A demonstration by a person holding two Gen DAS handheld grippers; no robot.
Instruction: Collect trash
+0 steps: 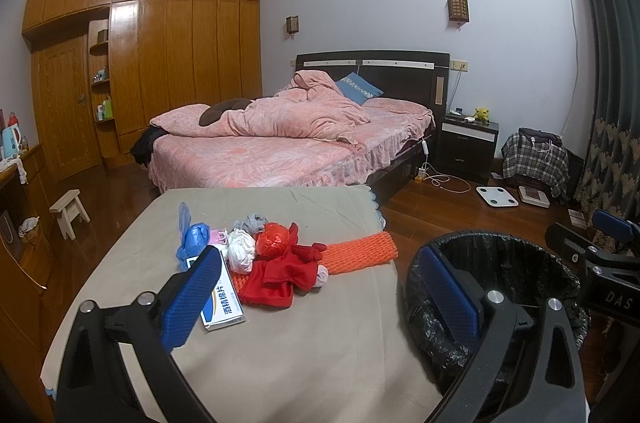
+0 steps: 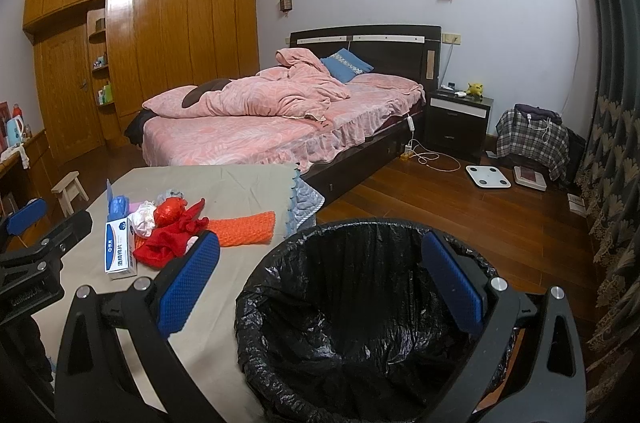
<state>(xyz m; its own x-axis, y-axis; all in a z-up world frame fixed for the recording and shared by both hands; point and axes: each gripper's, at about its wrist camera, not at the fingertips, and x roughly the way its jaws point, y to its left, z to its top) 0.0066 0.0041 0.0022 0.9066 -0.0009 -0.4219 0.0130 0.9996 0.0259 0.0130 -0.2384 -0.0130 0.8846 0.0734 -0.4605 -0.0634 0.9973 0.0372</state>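
Left wrist view: left hand-held gripper (image 1: pixel 320 297) hovering over the table (image 1: pixel 304 347), blue pads (image 1: pixel 192 297) standing wide apart and gripping nothing. Trash pile lying ahead of the left pad: white box (image 1: pixel 224 305) reading "酒精棉片" partly hidden behind that pad, blue bag (image 1: pixel 195 239), white wad (image 1: pixel 241 249), grey wad (image 1: pixel 251 222), red foil ball (image 1: pixel 273 242), red cloth (image 1: pixel 282 277), orange mesh strip (image 1: pixel 358 251). Black-lined bin (image 1: pixel 500 287) sitting just beside the table, behind the right pad. Right hand-held gripper (image 1: pixel 600 255) showing at the far right edge, lettering "DAS" readable on its body.

Right wrist view: right hand-held gripper (image 2: pixel 320 289) hanging directly above the black-lined bin (image 2: pixel 344 323), blue pads (image 2: pixel 452 289) spread apart and clasping nothing. Trash pile resting on the table (image 2: pixel 224 279) well to the left: white box (image 2: pixel 120 251) reading "酒精棉片", red cloth (image 2: pixel 168 243), red foil ball (image 2: pixel 170 211), orange mesh strip (image 2: pixel 242 227). Left hand-held gripper (image 2: pixel 28 239) entering at the left edge, faint lettering unreadable.
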